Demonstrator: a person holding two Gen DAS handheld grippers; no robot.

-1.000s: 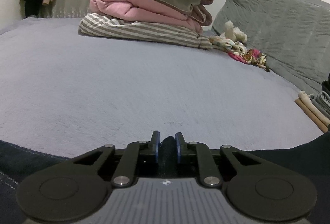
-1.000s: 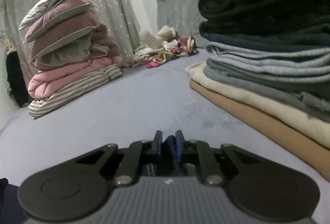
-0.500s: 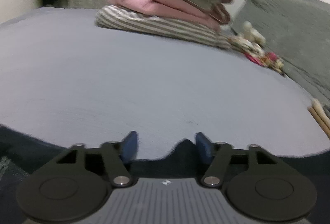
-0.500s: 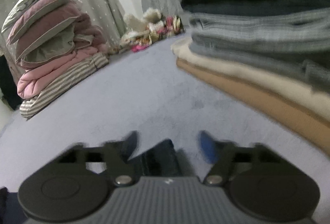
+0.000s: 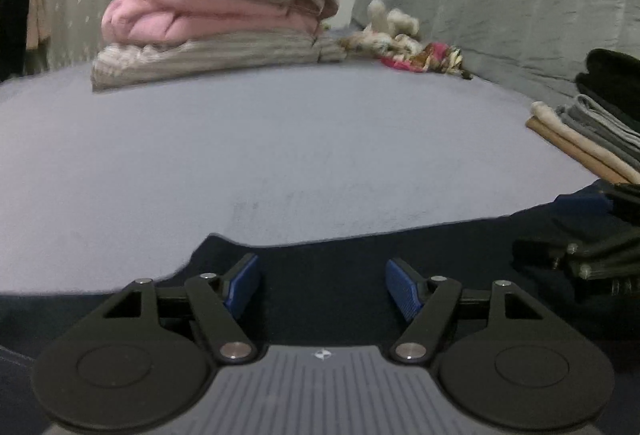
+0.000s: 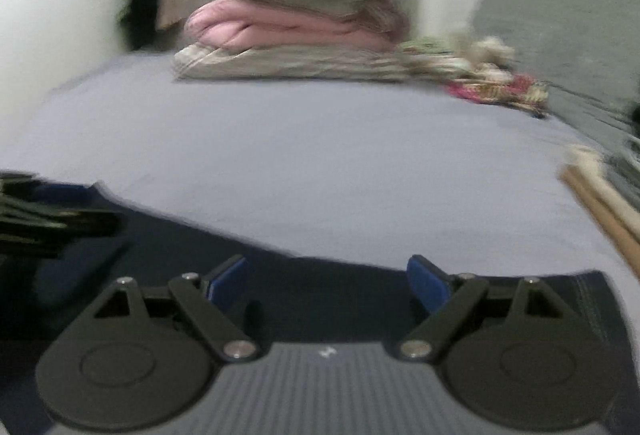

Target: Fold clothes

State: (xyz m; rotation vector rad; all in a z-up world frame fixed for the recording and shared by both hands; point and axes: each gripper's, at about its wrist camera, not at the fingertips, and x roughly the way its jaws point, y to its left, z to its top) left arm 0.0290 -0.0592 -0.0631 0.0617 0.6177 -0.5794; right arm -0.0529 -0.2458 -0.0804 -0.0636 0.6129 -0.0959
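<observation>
Both grippers, pinched on dark navy cloth a second ago, have let go. The left gripper (image 5: 322,287) stands spread; the right gripper (image 6: 326,285) is opening. The navy garment (image 5: 360,255) lies beneath them on the bed (image 5: 280,139), one fold apparently laid.

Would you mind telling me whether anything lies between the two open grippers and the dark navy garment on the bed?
Nothing visible does. The dark navy garment lies flat directly under the left gripper and the right gripper; the right's jaws are opening, and neither gripper's pads press cloth. The folded stack sits off to the side.
</observation>
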